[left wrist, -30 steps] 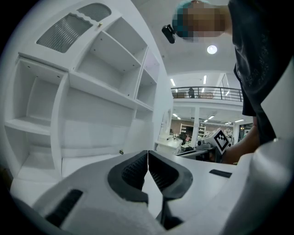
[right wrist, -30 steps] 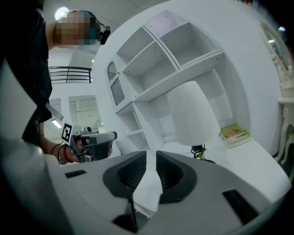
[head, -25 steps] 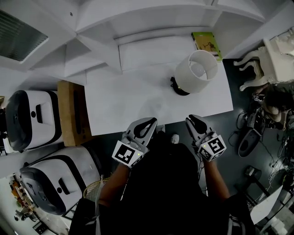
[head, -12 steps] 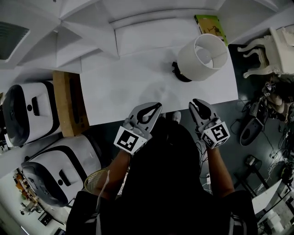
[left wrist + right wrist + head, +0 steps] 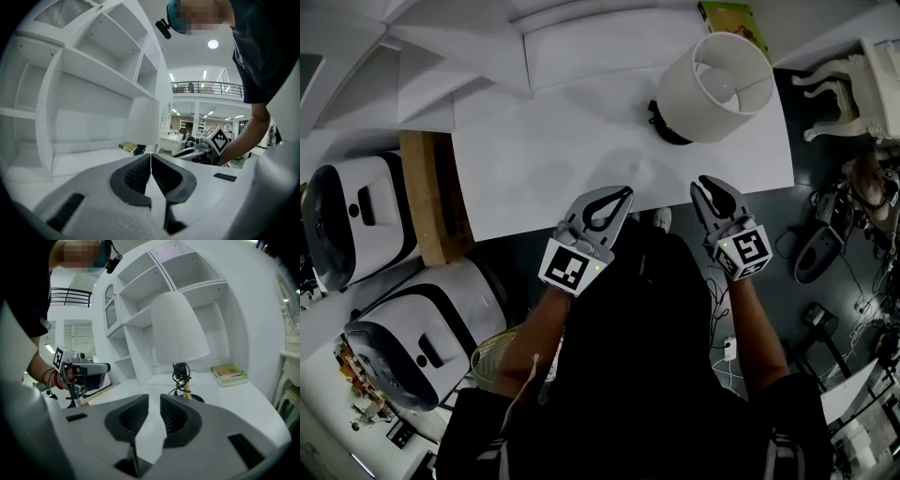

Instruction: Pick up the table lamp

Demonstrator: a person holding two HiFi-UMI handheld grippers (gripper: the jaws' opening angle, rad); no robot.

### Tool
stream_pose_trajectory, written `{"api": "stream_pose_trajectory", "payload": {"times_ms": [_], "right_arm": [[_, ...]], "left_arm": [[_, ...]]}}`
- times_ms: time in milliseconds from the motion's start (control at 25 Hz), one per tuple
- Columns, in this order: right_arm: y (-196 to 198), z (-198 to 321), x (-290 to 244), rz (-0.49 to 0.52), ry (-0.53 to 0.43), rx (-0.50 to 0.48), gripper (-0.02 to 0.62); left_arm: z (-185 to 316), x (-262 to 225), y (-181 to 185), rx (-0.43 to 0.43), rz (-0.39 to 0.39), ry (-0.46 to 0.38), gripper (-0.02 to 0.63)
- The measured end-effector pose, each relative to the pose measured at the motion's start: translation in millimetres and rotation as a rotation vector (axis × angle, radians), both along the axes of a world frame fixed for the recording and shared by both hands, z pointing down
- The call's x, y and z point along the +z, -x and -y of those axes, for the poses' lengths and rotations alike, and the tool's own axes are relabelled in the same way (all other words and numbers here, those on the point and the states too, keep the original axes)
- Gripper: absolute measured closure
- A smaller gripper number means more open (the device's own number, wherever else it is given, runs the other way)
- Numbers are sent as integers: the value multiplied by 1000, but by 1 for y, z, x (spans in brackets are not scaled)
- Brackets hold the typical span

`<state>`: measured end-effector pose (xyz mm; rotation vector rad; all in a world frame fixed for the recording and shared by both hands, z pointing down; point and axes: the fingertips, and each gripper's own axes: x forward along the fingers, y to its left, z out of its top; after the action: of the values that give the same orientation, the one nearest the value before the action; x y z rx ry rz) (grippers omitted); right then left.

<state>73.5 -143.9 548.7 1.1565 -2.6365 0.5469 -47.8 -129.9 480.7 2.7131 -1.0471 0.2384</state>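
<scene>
The table lamp stands at the far right of the white table [image 5: 572,159], with a white drum shade [image 5: 717,75] over a black base [image 5: 667,131]. In the right gripper view the lamp shade [image 5: 180,329] rises straight ahead, with a bundled black cord [image 5: 180,371] on the stem. My right gripper [image 5: 712,190] hovers at the table's front edge, well short of the lamp, its jaws a narrow gap apart and empty [image 5: 154,401]. My left gripper [image 5: 617,199] is level with it to the left, shut on nothing [image 5: 151,157].
A green book [image 5: 733,17] lies behind the lamp. White shelving [image 5: 581,37] backs the table. A wooden stand [image 5: 427,206] and white machines [image 5: 356,225] sit to the left. A white carved chair [image 5: 862,84] and floor cables [image 5: 825,244] are on the right.
Both grippers have moved forward a little to the table's front edge, and the lamp now looks closer. The jaws of both look unchanged.
</scene>
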Motion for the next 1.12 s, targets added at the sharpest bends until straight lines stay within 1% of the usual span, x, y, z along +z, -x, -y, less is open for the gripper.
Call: {"api": "stream_pose_trajectory", "payload": {"times_ms": [120, 280, 600, 800, 1000, 1120], "right_arm": [[-7, 3, 10, -11, 7, 7, 535], [-15, 10, 22, -35, -12, 49, 534], [-15, 19, 48, -47, -5, 49, 534], [-22, 28, 60, -52, -7, 82, 534], [-23, 40, 70, -61, -7, 95, 534], [-21, 46, 75, -60, -9, 107, 534]], "left_arm": [[4, 7, 0, -24, 6, 1, 588], [6, 19, -2, -25, 19, -1, 588], [5, 36, -6, -39, 2, 18, 588], [7, 49, -6, -43, 17, 23, 588], [10, 59, -5, -46, 15, 21, 588], [16, 60, -5, -39, 35, 24, 588]]}}
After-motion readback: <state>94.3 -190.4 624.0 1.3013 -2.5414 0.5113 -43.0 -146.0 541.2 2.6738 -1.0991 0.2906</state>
